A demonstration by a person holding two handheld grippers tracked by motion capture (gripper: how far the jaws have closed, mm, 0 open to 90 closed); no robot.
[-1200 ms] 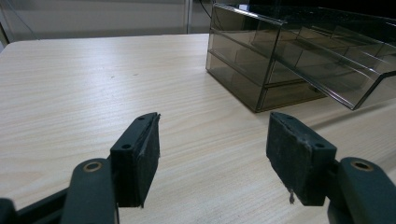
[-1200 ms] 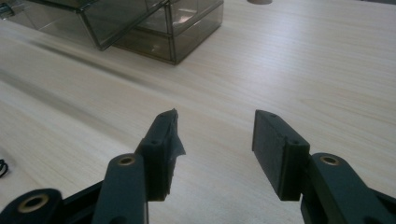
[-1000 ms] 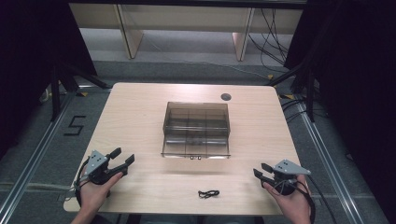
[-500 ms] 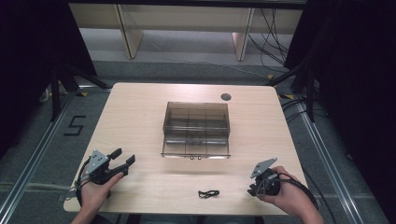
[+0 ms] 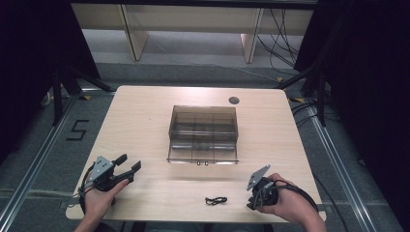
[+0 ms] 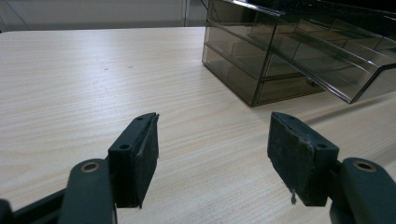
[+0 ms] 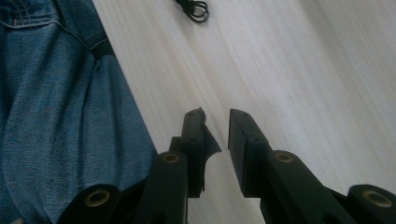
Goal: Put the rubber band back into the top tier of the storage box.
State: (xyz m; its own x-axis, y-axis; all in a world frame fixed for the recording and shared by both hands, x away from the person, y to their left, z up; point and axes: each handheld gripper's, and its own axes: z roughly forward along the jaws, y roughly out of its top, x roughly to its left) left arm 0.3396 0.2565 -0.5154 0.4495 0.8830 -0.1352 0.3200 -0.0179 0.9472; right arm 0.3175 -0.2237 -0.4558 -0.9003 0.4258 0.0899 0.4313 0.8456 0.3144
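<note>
Altogether the light wooden table [image 5: 145, 121] carries two loose things: one smoky transparent drawer box [image 5: 203, 134] near its middle and one small coiled black cord [image 5: 215, 200] close to the near edge. A single dark round grommet [image 5: 234, 100] sits in the tabletop beyond the box, toward the far right. Two grippers are at work, one in each hand.

Nothing lies between the cord and either gripper; the box stands well apart from both, its front face turned to the person.

At the near left corner, the left gripper [image 5: 129, 166] rests low over the wood in the left hand [image 5: 99, 198], pointing toward the box, with its jaws spread wide and empty. In the left gripper view the box's stacked drawers rise ahead to the right.

By the near right edge, the right hand [image 5: 285, 198] tips the right gripper [image 5: 251, 203] downward and leftward toward the cord; its jaws stand narrowly apart, gripping nothing. Blue denim [image 7: 56, 116] shows past the table edge in the right gripper view.
</note>
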